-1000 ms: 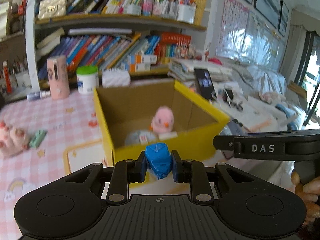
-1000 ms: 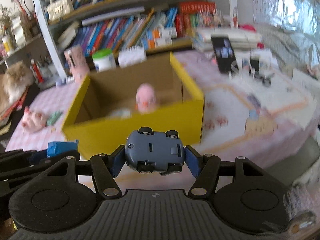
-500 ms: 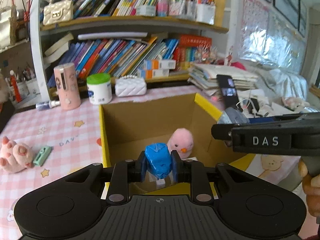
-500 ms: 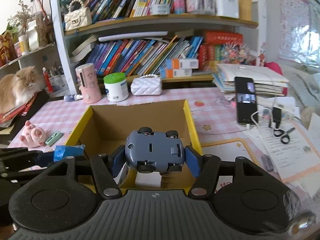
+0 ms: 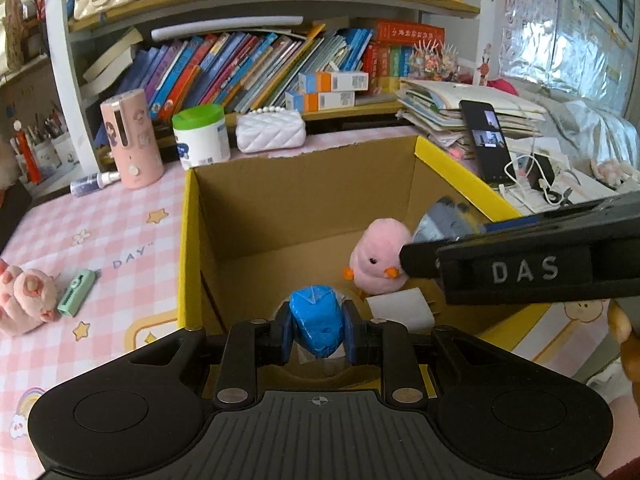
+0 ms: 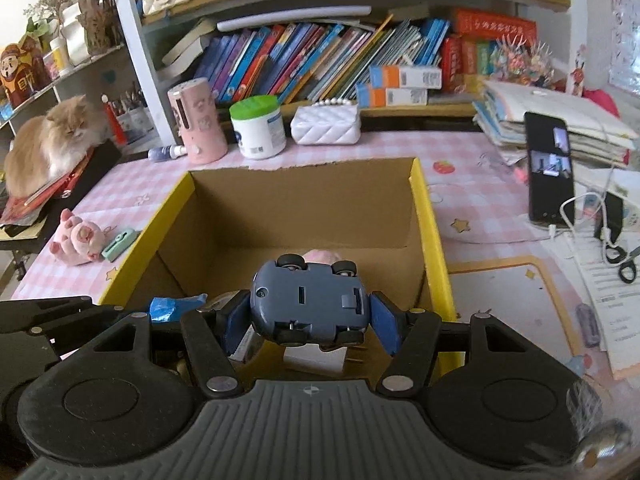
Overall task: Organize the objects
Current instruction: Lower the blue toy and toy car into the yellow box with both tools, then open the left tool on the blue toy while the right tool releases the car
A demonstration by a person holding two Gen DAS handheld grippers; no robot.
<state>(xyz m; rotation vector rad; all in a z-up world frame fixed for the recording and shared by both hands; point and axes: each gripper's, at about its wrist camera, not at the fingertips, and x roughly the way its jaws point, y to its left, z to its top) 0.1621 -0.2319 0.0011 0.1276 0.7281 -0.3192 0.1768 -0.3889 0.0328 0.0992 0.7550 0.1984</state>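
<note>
Left gripper [image 5: 318, 326] jaws clamp a blue wrapped lump [image 5: 316, 320]; right gripper [image 6: 310, 322] jaws, part-open, grip an upturned grey toy car [image 6: 310, 304]. Release both low inside the yellow-rimmed cardboard box [image 6: 434, 240], clear of the pink plush chick [image 5: 378, 262].

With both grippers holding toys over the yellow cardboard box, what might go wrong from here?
1. The right gripper and left gripper sit close together and may collide.
2. The grey-blue toy car, held wheels-up, could land on the pink plush chick.
3. The blue wrapped lump may snag the box's near wall.

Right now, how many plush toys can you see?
2: a pink chick plush inside the yellow box, and a pink pig plush on the tablecloth left of it. Others may be hidden.
</note>
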